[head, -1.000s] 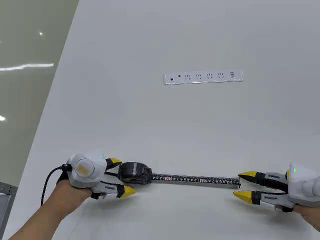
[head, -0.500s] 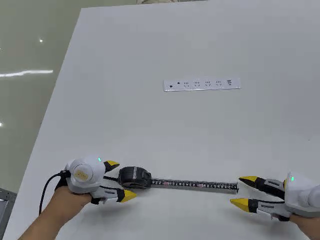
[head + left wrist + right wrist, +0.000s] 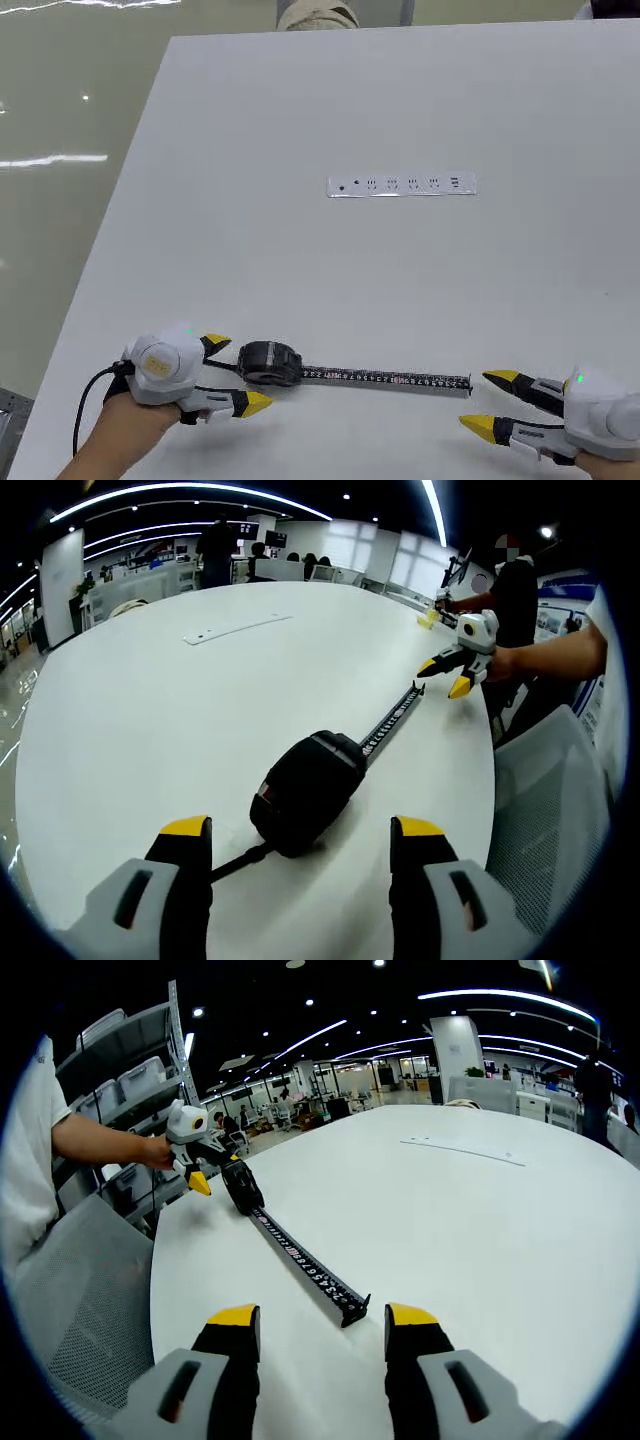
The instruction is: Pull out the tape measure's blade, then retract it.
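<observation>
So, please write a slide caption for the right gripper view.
Open right tongs face the hooked end of the extended blade on the white table; left tongs at the black case.

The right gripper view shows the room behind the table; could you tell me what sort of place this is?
Probably a large open-plan office or lab: long ceiling light strips, distant rows of desks, and storage shelving holding bins.

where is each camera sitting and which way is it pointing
Head view: on the headset, looking down at the table; left forearm, left tool, right tool show.
Left gripper view: on the left tool, its jaws facing over the tape measure toward the right tool.
Right gripper view: on the right tool, facing back along the blade; person's arm shows.
Shared: the tape measure.
</observation>
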The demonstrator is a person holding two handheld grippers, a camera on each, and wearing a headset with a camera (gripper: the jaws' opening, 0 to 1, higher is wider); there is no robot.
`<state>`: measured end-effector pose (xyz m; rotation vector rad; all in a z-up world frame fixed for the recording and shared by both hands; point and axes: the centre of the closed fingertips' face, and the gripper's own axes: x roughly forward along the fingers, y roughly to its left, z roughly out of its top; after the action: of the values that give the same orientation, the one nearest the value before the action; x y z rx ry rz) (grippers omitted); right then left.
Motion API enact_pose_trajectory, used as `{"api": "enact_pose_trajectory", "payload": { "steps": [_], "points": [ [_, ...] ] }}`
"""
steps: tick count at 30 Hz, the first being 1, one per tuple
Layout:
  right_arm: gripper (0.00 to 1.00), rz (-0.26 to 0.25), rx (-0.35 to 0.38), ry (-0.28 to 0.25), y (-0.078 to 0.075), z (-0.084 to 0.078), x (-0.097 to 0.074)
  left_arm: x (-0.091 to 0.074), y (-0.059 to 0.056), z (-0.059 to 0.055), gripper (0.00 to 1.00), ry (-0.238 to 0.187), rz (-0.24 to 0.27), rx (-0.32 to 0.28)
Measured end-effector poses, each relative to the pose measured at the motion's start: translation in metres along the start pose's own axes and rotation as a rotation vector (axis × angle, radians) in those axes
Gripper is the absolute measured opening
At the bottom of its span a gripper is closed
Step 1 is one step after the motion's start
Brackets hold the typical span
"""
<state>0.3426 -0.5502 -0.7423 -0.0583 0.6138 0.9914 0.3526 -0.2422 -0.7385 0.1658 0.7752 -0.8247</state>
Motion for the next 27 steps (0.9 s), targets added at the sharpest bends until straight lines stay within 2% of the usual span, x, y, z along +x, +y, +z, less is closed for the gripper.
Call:
{"api": "enact_pose_trajectory", "payload": {
  "steps": [11,19,21,27],
  "points": [
    [0.56,-0.054,0.011,0.022,0.01,-0.004,-0.011,-0.014,-0.008,-0.003,0.71,-0.031,0.032,-0.032],
    [0.58,-0.081,0.017,0.017,0.013,-0.007,-0.018,-0.022,-0.015,-0.009,0.71,-0.05,0.042,-0.052],
    [0.58,-0.089,0.023,-0.003,0.015,-0.004,-0.02,-0.025,-0.016,-0.01,0.71,-0.055,0.056,-0.05],
    [0.6,-0.104,0.041,-0.011,0.019,-0.008,-0.024,-0.034,-0.02,-0.014,0.72,-0.07,0.07,-0.073]
  ]
}}
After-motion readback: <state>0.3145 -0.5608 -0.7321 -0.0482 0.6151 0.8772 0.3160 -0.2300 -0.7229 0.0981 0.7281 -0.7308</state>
